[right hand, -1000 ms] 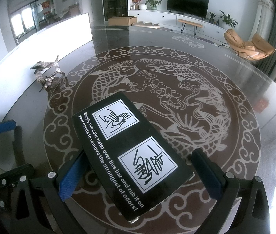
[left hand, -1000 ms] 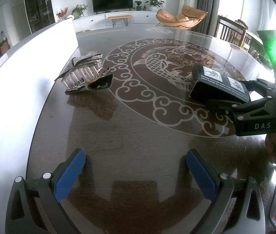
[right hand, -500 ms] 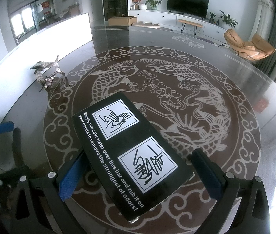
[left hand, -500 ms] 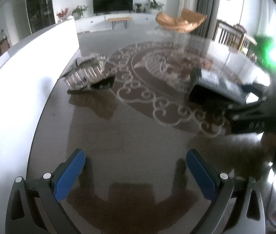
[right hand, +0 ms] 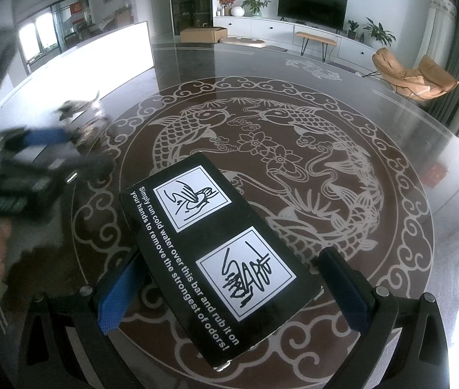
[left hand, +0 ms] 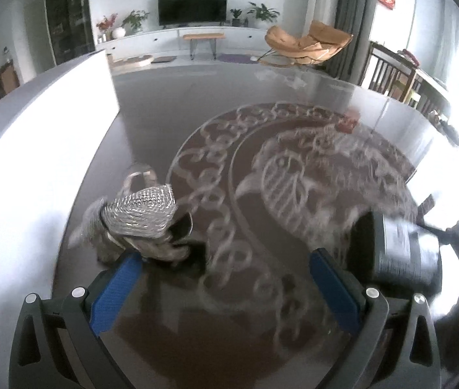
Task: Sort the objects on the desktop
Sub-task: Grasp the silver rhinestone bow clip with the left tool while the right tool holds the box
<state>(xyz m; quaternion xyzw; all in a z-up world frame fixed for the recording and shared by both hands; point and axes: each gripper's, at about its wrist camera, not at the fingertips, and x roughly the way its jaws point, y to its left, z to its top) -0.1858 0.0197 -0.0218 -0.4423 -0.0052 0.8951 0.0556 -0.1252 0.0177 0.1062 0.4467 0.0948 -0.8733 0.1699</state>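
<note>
A silver bird ornament (left hand: 140, 222) stands on the dark table just beyond the left finger of my open, empty left gripper (left hand: 226, 287). It also shows blurred in the right wrist view (right hand: 82, 120), with the left gripper (right hand: 40, 149) beside it. A black box with white printed text (right hand: 216, 262) lies flat on the table between the blue pads of my right gripper (right hand: 229, 295), whose jaws stand wide and apart from the box sides. The box also shows at the right of the left wrist view (left hand: 394, 253).
The table (right hand: 294, 103) is dark and glossy with a pale koi pattern. A long white panel (left hand: 35, 149) runs along its left side. A small red reflection (right hand: 435, 171) lies near the right edge. Chairs and a TV cabinet stand beyond.
My left gripper has moved forward and left, up close to the silver bird ornament. The right gripper and the black box have not moved.
</note>
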